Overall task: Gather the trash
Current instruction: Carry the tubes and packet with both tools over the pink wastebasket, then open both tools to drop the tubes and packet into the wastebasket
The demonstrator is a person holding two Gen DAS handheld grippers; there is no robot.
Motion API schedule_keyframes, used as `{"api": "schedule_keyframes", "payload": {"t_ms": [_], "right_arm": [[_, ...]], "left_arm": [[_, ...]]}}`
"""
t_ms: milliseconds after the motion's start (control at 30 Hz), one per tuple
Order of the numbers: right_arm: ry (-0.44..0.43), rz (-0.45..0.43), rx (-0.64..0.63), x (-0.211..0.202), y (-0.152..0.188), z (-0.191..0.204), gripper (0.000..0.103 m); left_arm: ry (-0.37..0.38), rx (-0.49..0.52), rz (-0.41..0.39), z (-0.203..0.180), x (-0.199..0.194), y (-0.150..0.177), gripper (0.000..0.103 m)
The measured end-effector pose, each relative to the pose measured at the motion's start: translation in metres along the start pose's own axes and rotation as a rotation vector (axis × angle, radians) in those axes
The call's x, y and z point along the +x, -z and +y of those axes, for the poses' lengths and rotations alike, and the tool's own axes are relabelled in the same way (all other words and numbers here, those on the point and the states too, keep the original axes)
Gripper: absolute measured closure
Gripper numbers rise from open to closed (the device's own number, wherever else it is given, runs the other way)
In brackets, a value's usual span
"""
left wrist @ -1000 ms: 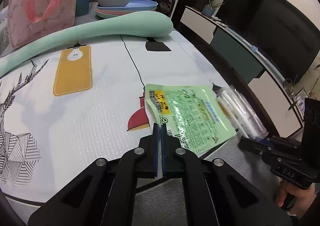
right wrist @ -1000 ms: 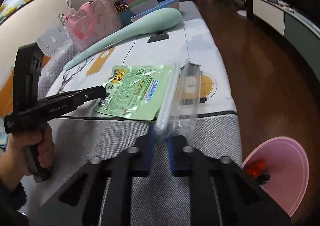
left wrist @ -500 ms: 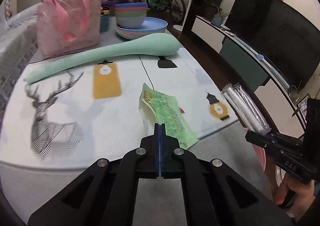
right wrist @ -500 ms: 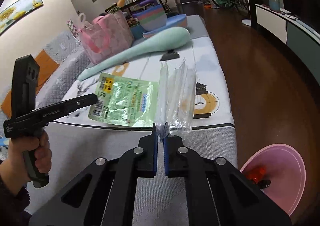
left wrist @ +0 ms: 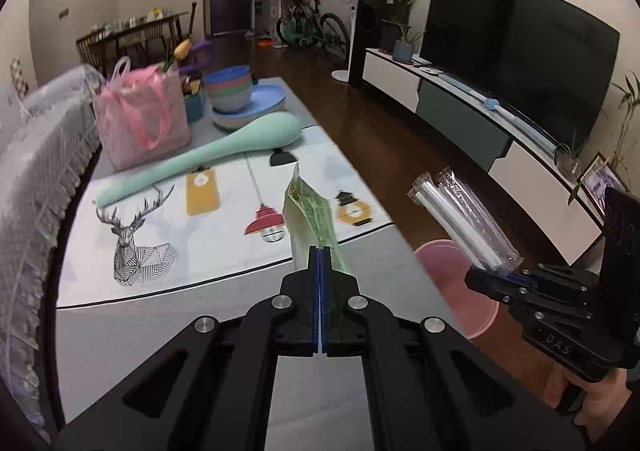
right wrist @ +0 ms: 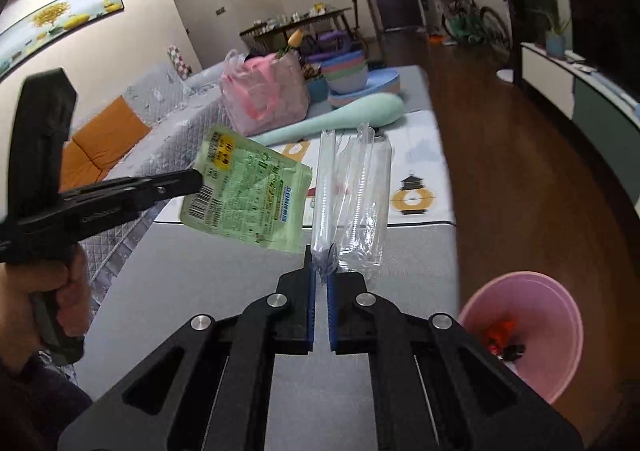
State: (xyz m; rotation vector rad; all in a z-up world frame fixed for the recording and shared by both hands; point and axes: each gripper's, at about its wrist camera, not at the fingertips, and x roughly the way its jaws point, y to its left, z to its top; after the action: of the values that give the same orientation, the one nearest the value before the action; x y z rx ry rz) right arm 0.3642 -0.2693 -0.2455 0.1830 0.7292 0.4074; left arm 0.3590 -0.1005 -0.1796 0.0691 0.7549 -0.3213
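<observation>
On the far left is a grey quilted sofa cover. Next to it stands a low table with a white picture cloth. On the far part of the table sit a pink bag, a long mint-green cushion shaped like a spoon and a stack of coloured bowls and plates.

The left gripper is pressed shut on the bottom edge of a flat green plastic food packet. The packet is up in the air over the near edge of the table, standing on its edge in the left wrist view. In the right wrist view its printed side faces the camera.

To the right, the right gripper pinches the end of a clear plastic bag of white straws. This bag is also lifted off the table, just beside the green packet.

Down on the brown wood floor at the right is a round pink bin. It has red and dark scraps inside. Both gripped things are above and to the left of the bin.
</observation>
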Motion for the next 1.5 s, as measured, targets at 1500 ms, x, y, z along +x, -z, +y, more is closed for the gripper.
{"api": "schedule_keyframes", "payload": {"t_ms": [1500], "right_arm": [[0.136, 0.251, 0.353, 0.032, 0.094, -0.276, 0.098]], "left_arm": [[0.064, 0.094, 0.385, -0.233, 0.243, 0.055, 0.096]]}}
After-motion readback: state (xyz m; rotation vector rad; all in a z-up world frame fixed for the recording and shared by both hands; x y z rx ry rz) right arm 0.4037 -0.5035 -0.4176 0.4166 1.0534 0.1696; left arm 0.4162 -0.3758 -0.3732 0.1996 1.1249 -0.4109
